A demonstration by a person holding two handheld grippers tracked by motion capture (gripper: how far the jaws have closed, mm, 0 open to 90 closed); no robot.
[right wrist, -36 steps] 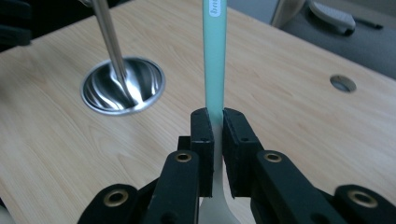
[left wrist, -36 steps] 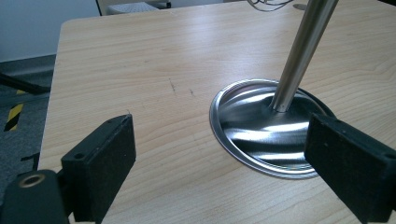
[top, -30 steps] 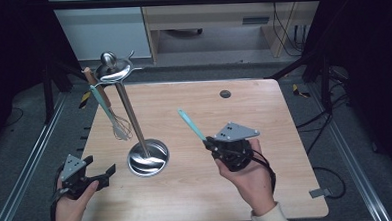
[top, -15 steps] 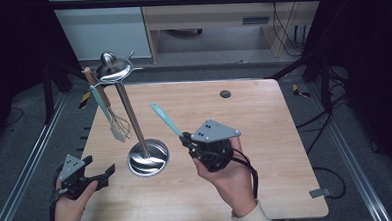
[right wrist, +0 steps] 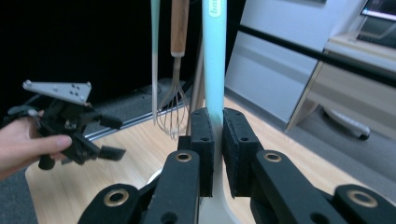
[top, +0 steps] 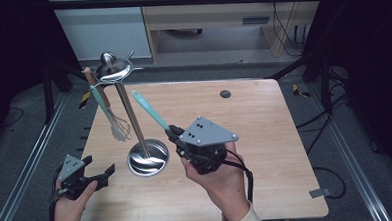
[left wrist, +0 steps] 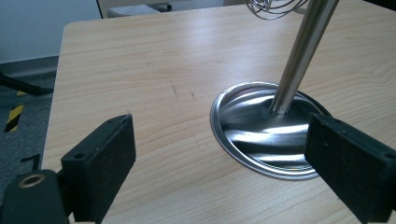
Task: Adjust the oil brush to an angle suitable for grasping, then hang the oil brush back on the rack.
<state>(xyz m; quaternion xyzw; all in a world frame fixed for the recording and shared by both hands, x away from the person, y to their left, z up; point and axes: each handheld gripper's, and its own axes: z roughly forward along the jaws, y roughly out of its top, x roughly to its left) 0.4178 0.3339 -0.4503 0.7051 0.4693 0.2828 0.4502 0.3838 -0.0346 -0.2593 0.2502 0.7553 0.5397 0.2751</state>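
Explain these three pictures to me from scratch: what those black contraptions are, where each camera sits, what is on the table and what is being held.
A person holds hand-operated tongs, one in each hand. The high view looks down on a wooden table. On it stands a metal utensil stand, a pole on a round base, with a whisk and a wooden-handled tool hanging from its top. The other two pictures come from cameras riding on the tongs, looking along their black jaws. The left tongs are open, with nothing between them, near the stand's base. The right tongs are shut on a utensil's teal handle, raised toward the stand.
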